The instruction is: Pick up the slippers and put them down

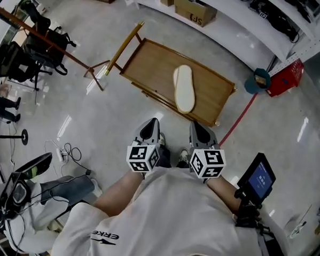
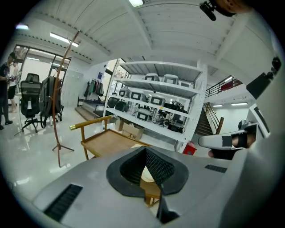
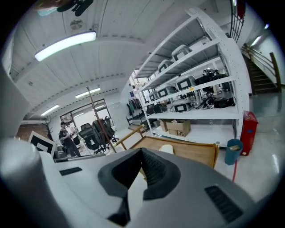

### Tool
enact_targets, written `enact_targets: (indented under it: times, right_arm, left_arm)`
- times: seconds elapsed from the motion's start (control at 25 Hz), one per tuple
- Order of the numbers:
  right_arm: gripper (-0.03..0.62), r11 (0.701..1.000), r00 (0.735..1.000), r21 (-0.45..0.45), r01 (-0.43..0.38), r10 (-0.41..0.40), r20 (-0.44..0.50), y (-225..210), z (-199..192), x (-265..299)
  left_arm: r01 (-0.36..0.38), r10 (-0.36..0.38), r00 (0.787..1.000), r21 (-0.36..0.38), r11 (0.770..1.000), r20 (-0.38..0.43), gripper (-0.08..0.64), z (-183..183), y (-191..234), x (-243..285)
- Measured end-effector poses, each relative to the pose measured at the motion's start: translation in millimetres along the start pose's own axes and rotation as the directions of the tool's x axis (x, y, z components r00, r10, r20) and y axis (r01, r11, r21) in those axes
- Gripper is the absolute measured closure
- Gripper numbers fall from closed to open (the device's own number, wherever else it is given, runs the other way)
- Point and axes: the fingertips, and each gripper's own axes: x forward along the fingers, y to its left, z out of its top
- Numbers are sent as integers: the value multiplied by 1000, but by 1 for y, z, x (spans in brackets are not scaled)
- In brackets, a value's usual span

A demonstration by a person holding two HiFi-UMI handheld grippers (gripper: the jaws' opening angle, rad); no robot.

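A cream slipper [image 1: 184, 88] lies on the low wooden bench [image 1: 153, 60], and the edge of a second one shows at its left side. In the left gripper view I see a bit of cream slipper [image 2: 146, 174] through the jaw notch. The right gripper view shows the slipper [image 3: 166, 149] on the bench [image 3: 196, 153]. My left gripper [image 1: 151, 131] and right gripper [image 1: 201, 133] hang side by side just short of the bench's near edge, apart from the slippers. The jaws of both the left gripper [image 2: 149, 167] and the right gripper [image 3: 142, 167] are shut with nothing between them.
White shelving [image 1: 251, 17] with boxes and gear runs behind the bench. A red box [image 1: 287, 77], a teal bin [image 1: 260, 80] and a red cable [image 1: 240, 121] lie to the right. Office chairs [image 1: 41, 49], a wooden pole stand [image 1: 47, 38] and floor cables [image 1: 68, 152] are on the left.
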Motion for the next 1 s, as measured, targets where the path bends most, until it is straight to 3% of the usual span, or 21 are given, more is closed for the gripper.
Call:
enact_targets:
  times: [0.28,0.64,0.84,1.0]
  right_arm:
    - [589,990,990,20,140,-140,-10,-12,12,42]
    - [589,952,953,38,304,-303,-30,-21,14,73]
    - [589,944,944,46,327,-324,-64,-35,7,83]
    - [589,945,943,51,323,-317,-101,-62,-1,98]
  left_arm:
    - [128,-127,988,8,992,-87,555,6,27,60]
    - [252,-251,949,-20,967,-193,556,-6,52,112]
    - [269,-267,929,-29,963,-257,555,-24,48,137]
    - [293,-317,901,-125,948,-296,556,-43,35,165]
